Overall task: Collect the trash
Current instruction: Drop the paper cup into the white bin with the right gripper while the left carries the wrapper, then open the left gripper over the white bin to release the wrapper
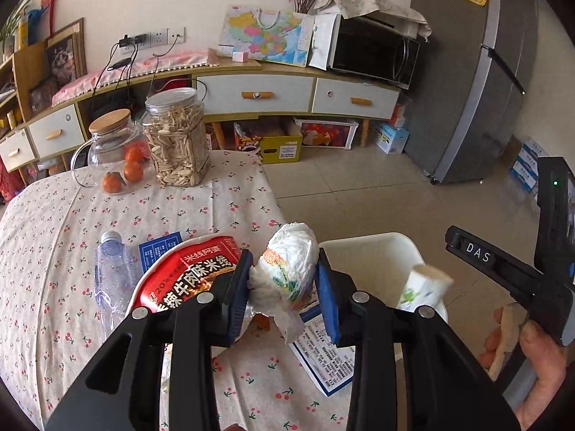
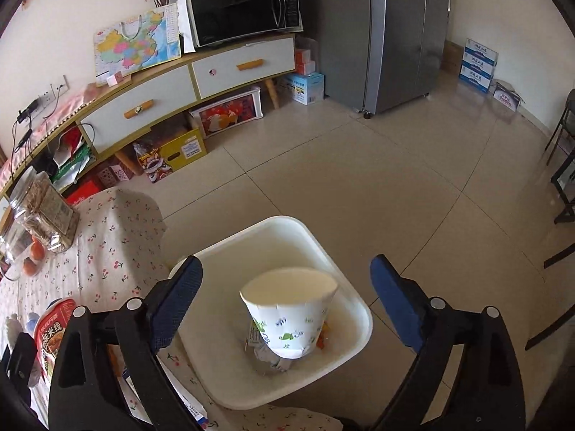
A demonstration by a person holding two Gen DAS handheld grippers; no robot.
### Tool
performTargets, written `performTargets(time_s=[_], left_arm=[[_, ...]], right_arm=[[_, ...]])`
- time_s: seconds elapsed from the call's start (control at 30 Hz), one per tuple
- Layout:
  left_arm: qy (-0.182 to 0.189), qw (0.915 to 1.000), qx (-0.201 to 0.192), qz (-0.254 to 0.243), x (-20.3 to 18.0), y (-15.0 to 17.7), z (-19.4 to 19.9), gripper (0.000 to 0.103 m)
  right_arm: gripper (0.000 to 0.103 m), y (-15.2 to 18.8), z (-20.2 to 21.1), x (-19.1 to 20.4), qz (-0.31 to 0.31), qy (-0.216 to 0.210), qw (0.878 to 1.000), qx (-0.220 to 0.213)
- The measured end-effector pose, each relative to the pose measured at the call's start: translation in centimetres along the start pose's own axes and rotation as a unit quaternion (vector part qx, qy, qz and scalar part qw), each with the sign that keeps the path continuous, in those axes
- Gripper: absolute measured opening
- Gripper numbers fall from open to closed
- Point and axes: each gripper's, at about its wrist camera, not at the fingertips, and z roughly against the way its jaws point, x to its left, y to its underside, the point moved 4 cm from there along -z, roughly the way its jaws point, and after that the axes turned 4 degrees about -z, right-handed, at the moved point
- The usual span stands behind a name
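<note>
My left gripper (image 1: 282,282) is shut on a crumpled white tissue wad with coloured print (image 1: 291,269), held above the table edge. A white trash bin (image 2: 345,280) stands on the floor beside the table. A paper cup (image 2: 291,309) is in mid-air over the bin, between the wide-open fingers of my right gripper (image 2: 285,298); it also shows in the left wrist view (image 1: 424,289). Crumpled wrappers (image 2: 269,357) lie in the bin's bottom. On the table lie a red noodle-bowl lid (image 1: 187,273), a crushed clear bottle (image 1: 111,276) and blue printed leaflets (image 1: 323,359).
A seed jar (image 1: 176,136) and a glass jar with oranges (image 1: 115,151) stand at the table's far side. A cabinet with a microwave (image 2: 244,7), a fridge (image 2: 391,32) and boxes line the wall. Tiled floor (image 2: 395,179) lies beyond the bin.
</note>
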Motion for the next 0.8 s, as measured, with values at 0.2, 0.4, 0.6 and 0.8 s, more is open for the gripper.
performTargets(time_s=[0.2,0.4,0.6,0.8], left_arm=[[0.023,0.9995,0.018,-0.007,-3.2,-0.6,-2.1,0.035],[0.042,0.9984,0.033,-0.018,-6.5,-0.7,-3.8,0.036],[0.054,0.9972,0.044,-0.028,-9.4,-1.1,-5.1,0.036],[0.058,0.9961,0.048,-0.046,-11.5,-1.8,-6.2,0.037]], right_arm=[[0.096,-1.0,0.3,-2.9,-0.010,0.024,1.000,-0.012],[0.096,-1.4,-0.4,-5.4,-0.013,0.041,0.999,-0.004],[0.096,-1.8,-0.5,-7.4,-0.016,0.056,0.998,-0.007],[0.096,-1.9,-0.7,-8.2,-0.011,0.063,0.998,-0.004]])
